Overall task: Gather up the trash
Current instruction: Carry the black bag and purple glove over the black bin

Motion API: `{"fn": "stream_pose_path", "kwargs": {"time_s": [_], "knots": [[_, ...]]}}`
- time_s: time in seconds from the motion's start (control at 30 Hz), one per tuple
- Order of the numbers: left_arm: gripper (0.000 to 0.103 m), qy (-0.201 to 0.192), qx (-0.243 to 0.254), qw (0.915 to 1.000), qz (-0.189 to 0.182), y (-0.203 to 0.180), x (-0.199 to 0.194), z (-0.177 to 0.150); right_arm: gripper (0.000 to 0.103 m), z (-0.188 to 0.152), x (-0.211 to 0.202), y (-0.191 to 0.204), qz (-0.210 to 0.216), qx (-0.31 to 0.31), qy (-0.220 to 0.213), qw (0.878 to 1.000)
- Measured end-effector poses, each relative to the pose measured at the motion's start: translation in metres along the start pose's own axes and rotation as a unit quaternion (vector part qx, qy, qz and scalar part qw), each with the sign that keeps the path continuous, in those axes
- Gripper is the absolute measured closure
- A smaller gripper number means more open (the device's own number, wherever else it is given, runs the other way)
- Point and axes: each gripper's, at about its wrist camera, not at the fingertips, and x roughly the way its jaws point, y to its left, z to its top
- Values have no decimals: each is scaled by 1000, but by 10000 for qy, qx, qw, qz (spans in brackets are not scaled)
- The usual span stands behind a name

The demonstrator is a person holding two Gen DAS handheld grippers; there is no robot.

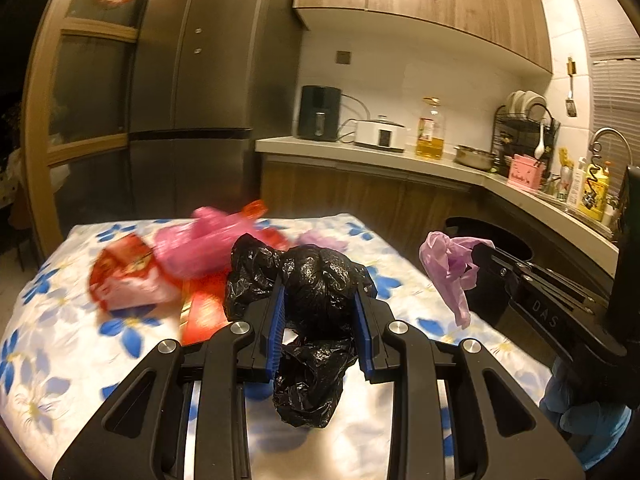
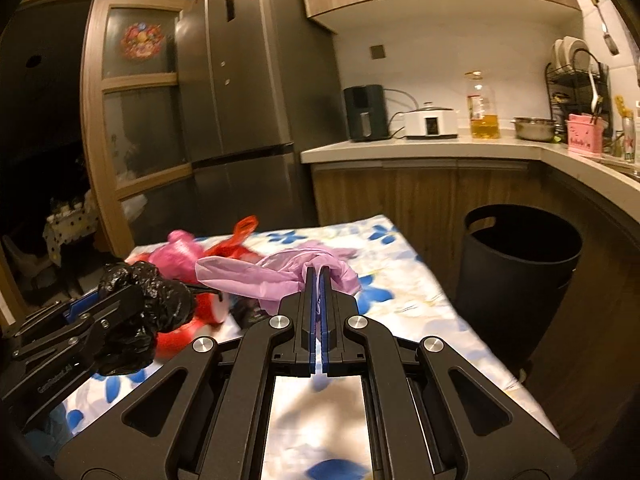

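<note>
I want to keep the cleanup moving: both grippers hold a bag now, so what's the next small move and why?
Probably carry the right gripper, shut on the purple bag, over the black bin beside the table and let go. The bin stands open on that side, and the left gripper holds the black bag farther from it.

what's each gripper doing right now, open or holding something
Left gripper: closed on the crumpled black plastic bag.
Right gripper: shut on the thin purple plastic bag.
</note>
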Motion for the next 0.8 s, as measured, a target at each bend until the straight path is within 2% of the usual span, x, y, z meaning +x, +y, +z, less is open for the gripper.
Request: {"fn": "stream_pose_path", "kwargs": {"time_s": [0.37, 0.8], "knots": [[74, -14, 332, 9978, -581, -72, 62, 33, 101, 25, -3, -73, -728, 243, -311, 9966], [74, -99, 568, 9904, -1258, -158, 128, 68, 101, 58, 7, -166, -1565, 577, -640, 9839]]}}
